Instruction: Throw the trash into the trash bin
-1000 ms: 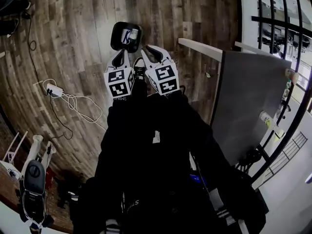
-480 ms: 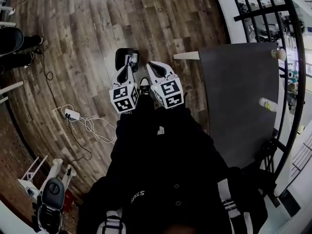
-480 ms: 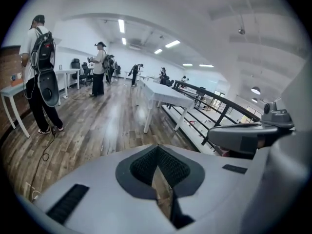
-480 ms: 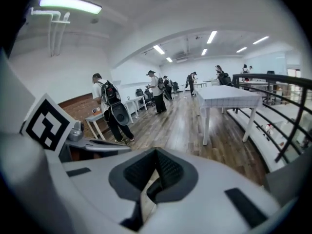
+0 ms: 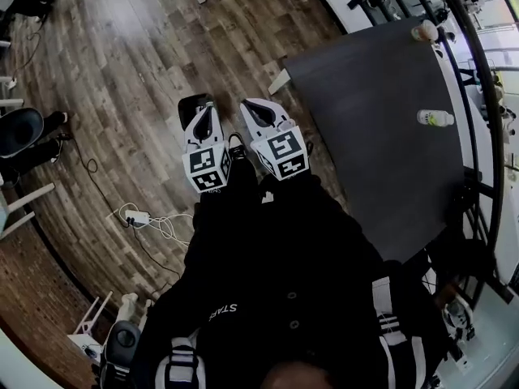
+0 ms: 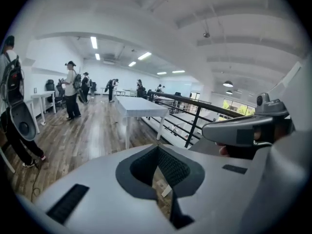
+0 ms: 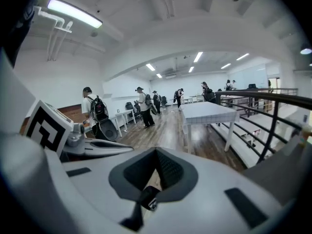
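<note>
**Both tools lifted off the bin since a second ago**

Both have come up and back toward the person's dark jacket, and the view has swung so that much more of the grey tabletop [image 5: 381, 136] now shows on the right. The left tool [image 5: 203, 113] has its jaws together with nothing between the pads; only wood floor [image 5: 122, 71] shows through the slit under them. The right tool [image 5: 253, 109] has its jaws closed together too. A small dark shape shows through the gap low in the right gripper view, and I cannot tell what it is. The two tools sit side by side, with the toe of a shoe [image 5: 236, 143] between them.

The black trash bin [image 5: 185, 110] stands on the floor just past the left tool's tip. It stood in the clear before, but that tool now covers most of it, so the trash inside cannot be seen. A power strip [image 5: 136, 216] with a loose white cable lies on the floor to the left. A bottle [image 5: 434, 118] lies on the tabletop near its far edge. Farther off, the right gripper view shows a white table [image 7: 207, 113], a dark railing [image 7: 273, 111] and several people [image 7: 146, 106] with backpacks
</note>
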### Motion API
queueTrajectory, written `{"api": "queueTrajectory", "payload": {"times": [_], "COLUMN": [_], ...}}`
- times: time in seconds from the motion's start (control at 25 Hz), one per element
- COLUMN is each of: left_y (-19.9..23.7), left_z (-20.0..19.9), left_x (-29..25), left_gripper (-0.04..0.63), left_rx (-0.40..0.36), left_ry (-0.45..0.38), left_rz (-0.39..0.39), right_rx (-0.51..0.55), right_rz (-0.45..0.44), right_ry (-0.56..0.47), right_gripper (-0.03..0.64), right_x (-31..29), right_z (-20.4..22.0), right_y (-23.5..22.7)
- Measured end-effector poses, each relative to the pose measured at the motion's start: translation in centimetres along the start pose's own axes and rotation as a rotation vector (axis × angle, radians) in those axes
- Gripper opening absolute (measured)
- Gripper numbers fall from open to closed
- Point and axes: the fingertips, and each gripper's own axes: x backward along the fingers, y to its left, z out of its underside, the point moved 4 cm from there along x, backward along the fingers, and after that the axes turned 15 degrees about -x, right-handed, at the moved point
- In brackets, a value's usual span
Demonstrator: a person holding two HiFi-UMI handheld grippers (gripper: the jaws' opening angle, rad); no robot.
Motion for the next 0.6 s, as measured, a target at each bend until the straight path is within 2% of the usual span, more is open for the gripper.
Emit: {"api": "queueTrajectory", "payload": {"times": [0.32,0.6], "left_y": [-9.6,-21.1], "left_z": [-5.5,-10.0], "left_x": [2.2,3.2], "left_gripper": [0.0,0.0], "left_rx": [-0.13,-0.229], "left_ry": [-0.093,-0.206], "left_rz": [0.178,0.407], "right_rx": [-0.069,-0.096], "right_rz": [0.167,0.358], "right_ry": [-0.172,-0.312], "right_gripper": [0.015,0.015], "right_x": [11.5,22.6], "right_z": [-2.1,-2.9], "right_y": [-4.3,-9.2]}}
